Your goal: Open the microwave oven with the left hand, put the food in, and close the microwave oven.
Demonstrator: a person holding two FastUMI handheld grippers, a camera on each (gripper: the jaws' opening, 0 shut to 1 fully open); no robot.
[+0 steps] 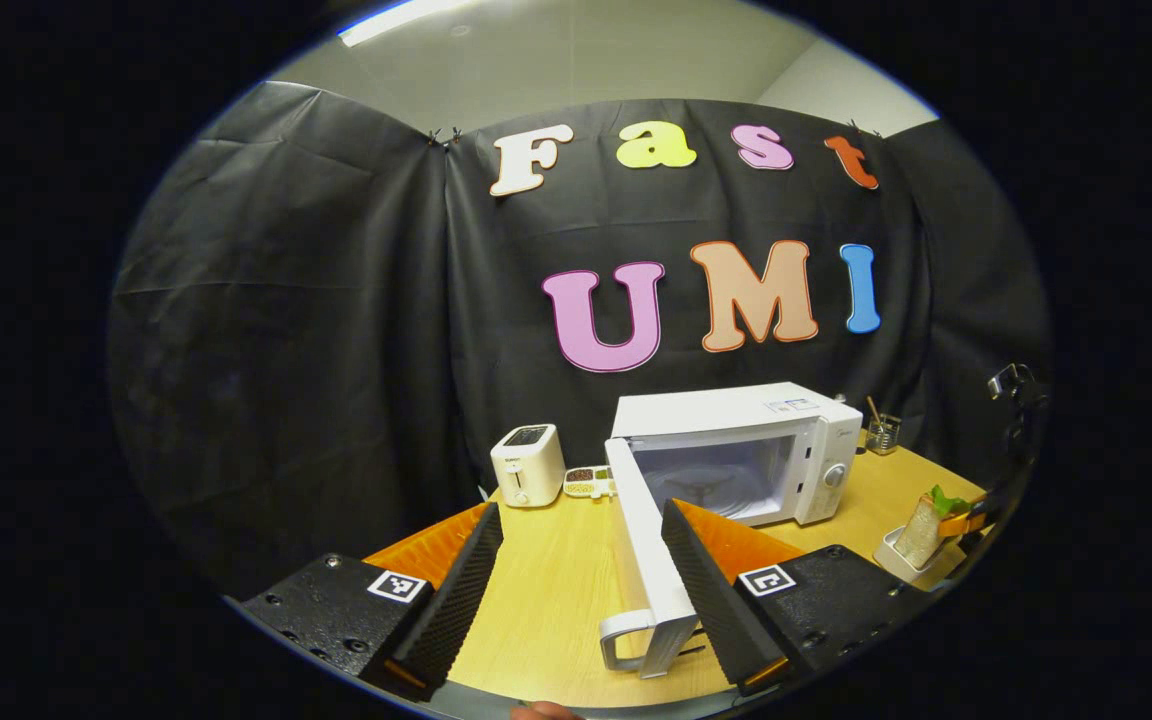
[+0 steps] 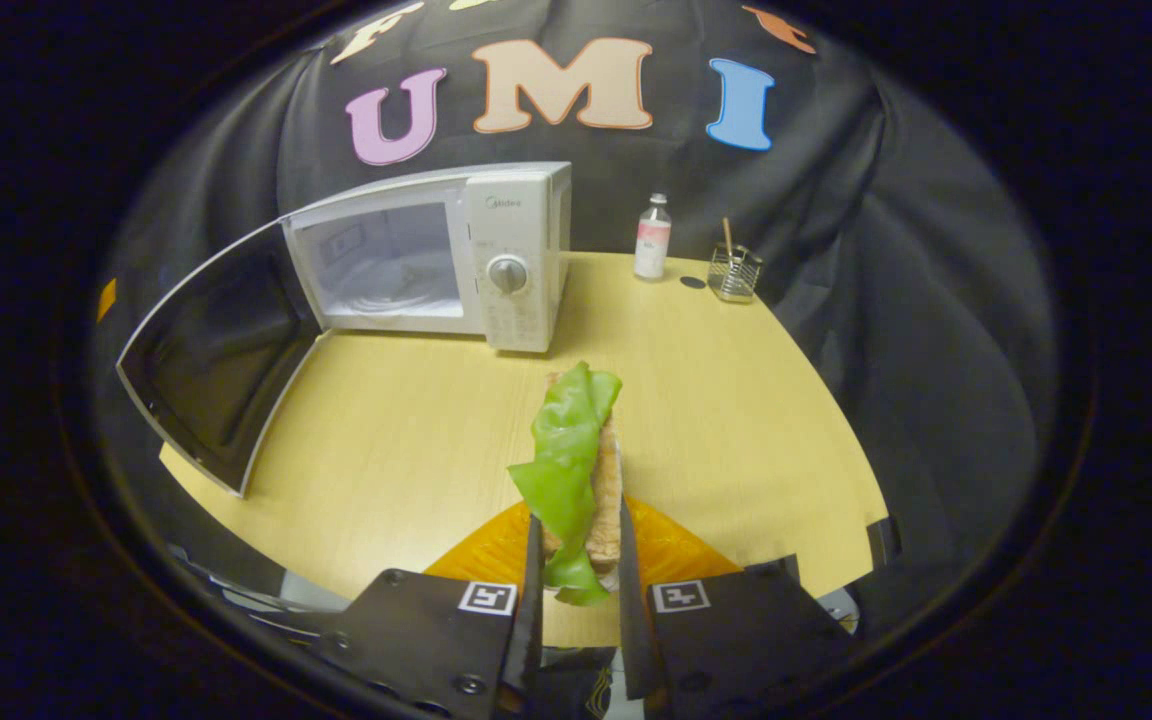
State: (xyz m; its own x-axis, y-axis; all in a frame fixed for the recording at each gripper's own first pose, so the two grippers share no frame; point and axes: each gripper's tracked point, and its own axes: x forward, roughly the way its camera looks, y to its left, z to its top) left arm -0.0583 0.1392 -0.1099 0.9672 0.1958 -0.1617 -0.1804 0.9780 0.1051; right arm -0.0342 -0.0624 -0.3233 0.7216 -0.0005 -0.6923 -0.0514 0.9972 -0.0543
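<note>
In your left gripper view, a boxy white toaster [image 1: 527, 465] stands at the tabletop's [image 1: 546, 590] back edge, with a small tray of dark and green bits [image 1: 588, 482] just beside it. Your left claw [image 1: 581, 580] is spread wide and holds nothing; its ribbed, wedge-shaped fingers [image 1: 456, 590] stand well apart over the pale wood-grain surface. Between them juts the microwave door [image 1: 641, 545], swung fully out toward you, its looped white handle [image 1: 626, 640] close by the right finger; whether they touch, you cannot tell. Behind it sits the smooth white microwave [image 1: 736, 450], cavity open and bare, a round dial on its panel. Near the right edge, the other claw holds the sandwich [image 1: 921, 530] over a small white dish [image 1: 901, 555].

In your right gripper view, the door [image 2: 211, 360] shows its dark glossy inner face at the tabletop's [image 2: 386, 440] left edge, hinged to the microwave [image 2: 436, 255] at the back. Your right claw [image 2: 576, 575] is nearly closed, both fingers pressing the sides of the sandwich [image 2: 601, 480]: grainy tan bread with a crinkled green lettuce leaf [image 2: 566, 450] flopping out, held upright above the middle of the tabletop, in front of the oven. Along the back edge to the right stand a slim clear bottle [image 2: 652, 238] and a wire mesh holder [image 2: 735, 272].
</note>
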